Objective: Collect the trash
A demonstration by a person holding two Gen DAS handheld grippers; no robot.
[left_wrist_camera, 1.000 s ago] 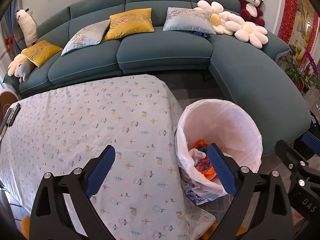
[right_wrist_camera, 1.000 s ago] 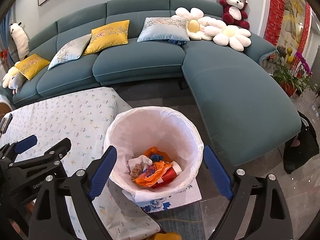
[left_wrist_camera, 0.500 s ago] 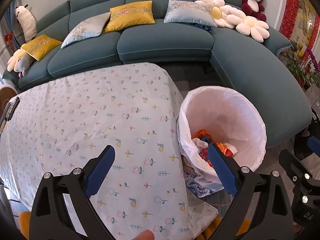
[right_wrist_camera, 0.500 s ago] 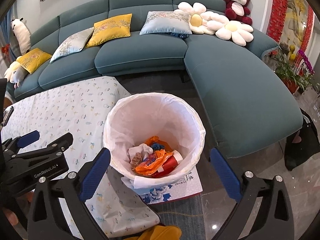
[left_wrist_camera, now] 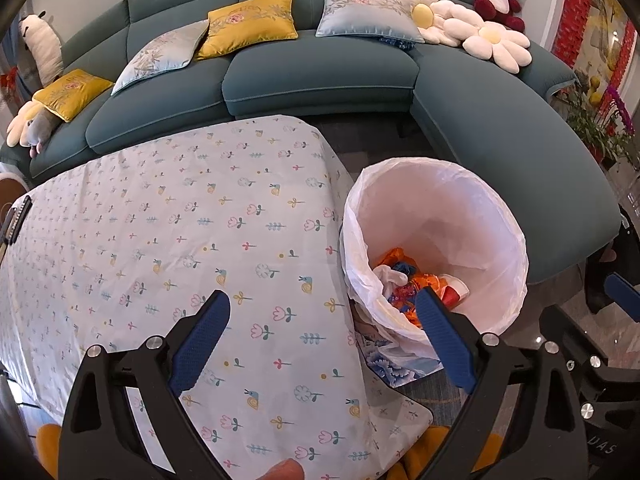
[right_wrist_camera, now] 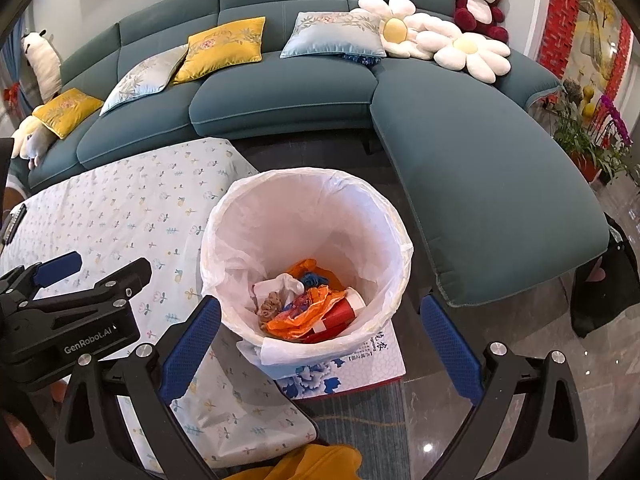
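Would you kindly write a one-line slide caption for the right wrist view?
Open, empty right gripper above a white-lined trash bin holding crumpled wrappers, beside a floral-cloth table.

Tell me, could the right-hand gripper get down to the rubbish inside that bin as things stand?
Probably yes. The right gripper is open and empty above the bin, whose mouth is uncovered, and the trash lies exposed at the bottom. Only the bin's depth might hinder.
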